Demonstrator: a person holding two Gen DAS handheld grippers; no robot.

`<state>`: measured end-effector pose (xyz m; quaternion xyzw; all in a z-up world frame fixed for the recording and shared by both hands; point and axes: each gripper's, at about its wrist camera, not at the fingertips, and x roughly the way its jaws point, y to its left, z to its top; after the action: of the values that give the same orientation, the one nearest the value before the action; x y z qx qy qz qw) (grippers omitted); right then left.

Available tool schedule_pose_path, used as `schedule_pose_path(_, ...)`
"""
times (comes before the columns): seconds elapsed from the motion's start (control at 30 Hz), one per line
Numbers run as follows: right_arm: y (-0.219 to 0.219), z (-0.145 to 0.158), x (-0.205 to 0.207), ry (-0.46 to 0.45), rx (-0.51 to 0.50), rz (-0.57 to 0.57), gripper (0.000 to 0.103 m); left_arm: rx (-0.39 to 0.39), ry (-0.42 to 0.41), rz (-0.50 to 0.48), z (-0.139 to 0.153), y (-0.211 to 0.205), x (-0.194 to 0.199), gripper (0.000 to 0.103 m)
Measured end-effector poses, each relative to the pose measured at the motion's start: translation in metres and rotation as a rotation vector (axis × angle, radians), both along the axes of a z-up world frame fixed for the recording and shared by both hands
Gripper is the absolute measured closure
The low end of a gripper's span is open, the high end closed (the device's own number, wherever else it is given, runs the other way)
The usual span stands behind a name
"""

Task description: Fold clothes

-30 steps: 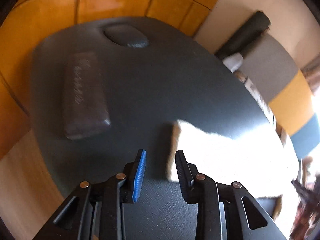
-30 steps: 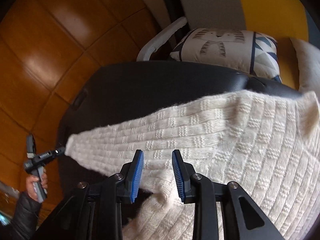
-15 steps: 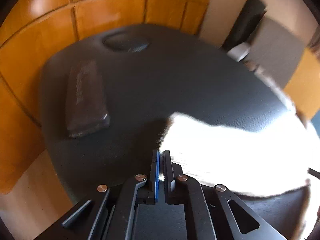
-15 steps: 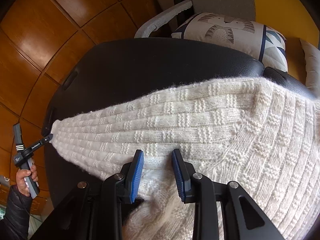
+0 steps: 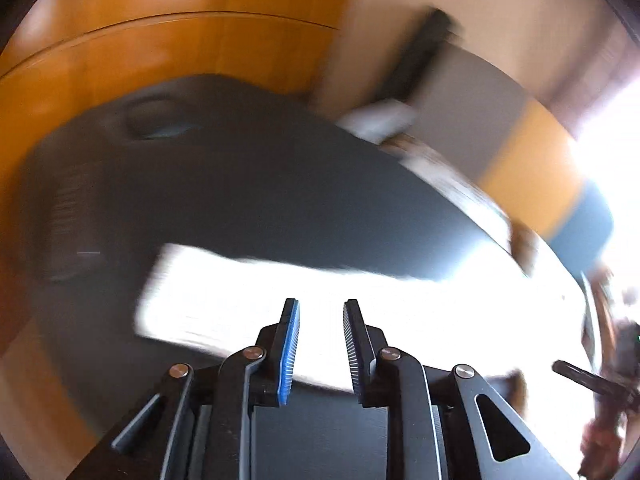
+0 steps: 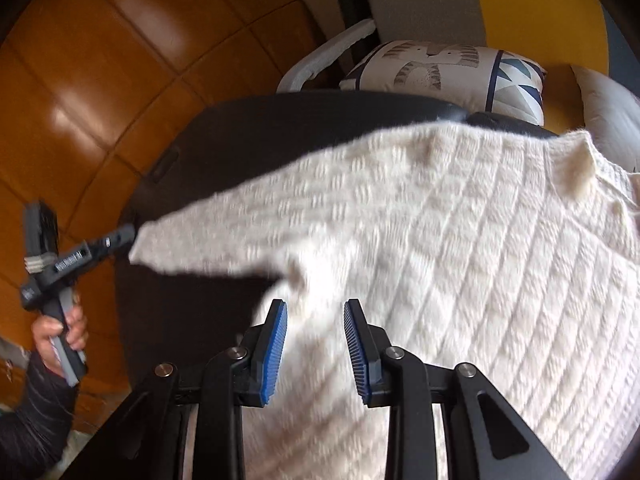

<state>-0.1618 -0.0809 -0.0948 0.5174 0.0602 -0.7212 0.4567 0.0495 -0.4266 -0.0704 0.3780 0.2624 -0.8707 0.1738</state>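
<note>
Right wrist: sweater sleeve [image 6: 224, 236] stretched leftward.

1 sweater [image 6: 440, 240], 2 grippers [image 6: 314, 344] [image 5: 320, 340], 2 cushions [image 6: 448, 72].

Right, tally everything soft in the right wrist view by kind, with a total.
Sweater: 1, cream knit, spread on the black table.
Cushions: 2, a patterned one and a plain pale one at the right edge.
Total: 3.

Black claw [image 6: 314, 346], blue ribbed pads [image 6: 275, 354]
</note>
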Motion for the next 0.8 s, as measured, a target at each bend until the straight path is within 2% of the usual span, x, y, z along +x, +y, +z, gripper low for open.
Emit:
schedule_pose_path(0.13, 0.016, -0.005, 0.020, 0.058, 0.073, 0.000, 0.073, 0.022, 0.013, -0.297, -0.001, 0.093, -0.056, 0.080)
schedule_pose_path(0.27, 0.037, -0.009, 0.027, 0.073, 0.081, -0.029, 0.073, 0.004, -0.051, -0.460, -0.019, 0.163, -0.084, 0.080)
schedule_pose_path(0.3, 0.041, -0.010, 0.027, 0.088, 0.094, -0.037, 0.073, 0.003, -0.069, -0.471, -0.020, 0.179, -0.079, 0.080)
schedule_pose_path(0.33, 0.045, -0.010, 0.027, 0.103, 0.107, -0.044, 0.073, 0.002, -0.084, -0.473, -0.026, 0.184, -0.095, 0.080)
schedule_pose_path(0.43, 0.056, -0.017, 0.026, 0.145, 0.165, -0.073, 0.073, 0.028, -0.109, -0.475, -0.037, 0.180, -0.121, 0.081)
schedule_pose_path(0.5, 0.067, -0.021, 0.024, 0.155, 0.175, -0.092, 0.075, 0.046, -0.115, -0.469, -0.040, 0.171, -0.135, 0.096)
schedule_pose_path(0.63, 0.081, -0.023, 0.022, 0.158, 0.160, -0.117, 0.077, 0.133, -0.119, -0.380, -0.050, 0.151, -0.142, 0.097)
schedule_pose_path(0.73, 0.086, -0.022, 0.023, 0.159, 0.147, -0.131, 0.077, 0.199, -0.120, -0.323, -0.055, 0.139, -0.143, 0.091)
schedule_pose_path(0.8, 0.089, -0.021, 0.023, 0.157, 0.137, -0.139, 0.075, 0.238, -0.120, -0.319, -0.051, 0.135, -0.136, 0.082)
